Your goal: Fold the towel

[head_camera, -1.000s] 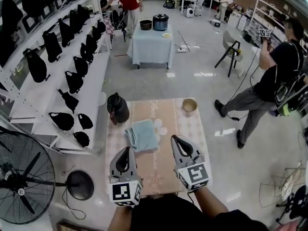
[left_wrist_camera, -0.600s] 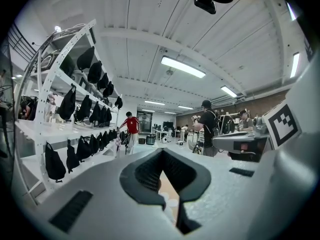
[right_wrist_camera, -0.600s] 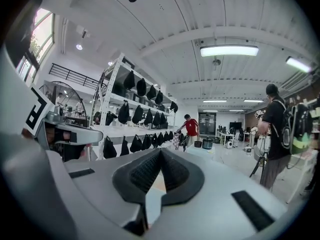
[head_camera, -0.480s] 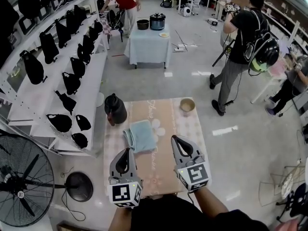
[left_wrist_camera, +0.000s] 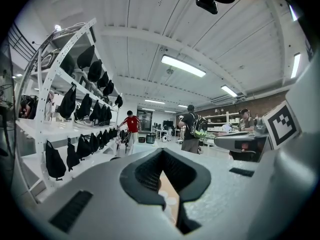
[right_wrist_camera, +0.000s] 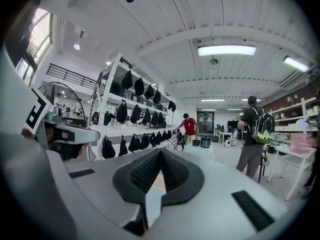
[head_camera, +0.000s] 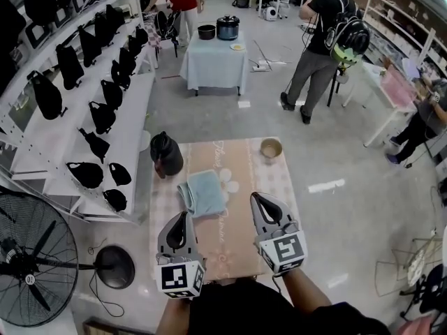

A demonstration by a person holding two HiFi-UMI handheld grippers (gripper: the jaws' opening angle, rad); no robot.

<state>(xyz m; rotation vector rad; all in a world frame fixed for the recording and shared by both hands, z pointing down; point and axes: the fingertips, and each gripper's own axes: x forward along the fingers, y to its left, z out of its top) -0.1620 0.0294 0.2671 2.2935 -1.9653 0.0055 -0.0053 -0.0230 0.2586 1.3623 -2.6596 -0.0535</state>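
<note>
A light blue towel [head_camera: 203, 193] lies folded on the low table [head_camera: 241, 246], left of its middle, on a tan patterned cloth. My left gripper [head_camera: 184, 217] is held near the table's front edge, just short of the towel's near side, jaws shut and empty. To its right my right gripper [head_camera: 256, 197] is level with the towel's right edge and apart from it, also shut with nothing in it. In the left gripper view the left gripper [left_wrist_camera: 161, 156] shows its tips meeting. In the right gripper view the right gripper [right_wrist_camera: 159, 154] does the same.
A black kettle [head_camera: 166, 155] stands at the table's back left and a small wooden bowl [head_camera: 271, 149] at its back right. White shelves with black bags [head_camera: 91, 89] run along the left, a floor fan [head_camera: 35, 264] near left. People walk beyond, one with a backpack [head_camera: 318, 40].
Both grippers have stayed nearly still. The view has shifted slightly. The person with the backpack has walked from the right side towards the back middle of the room.
</note>
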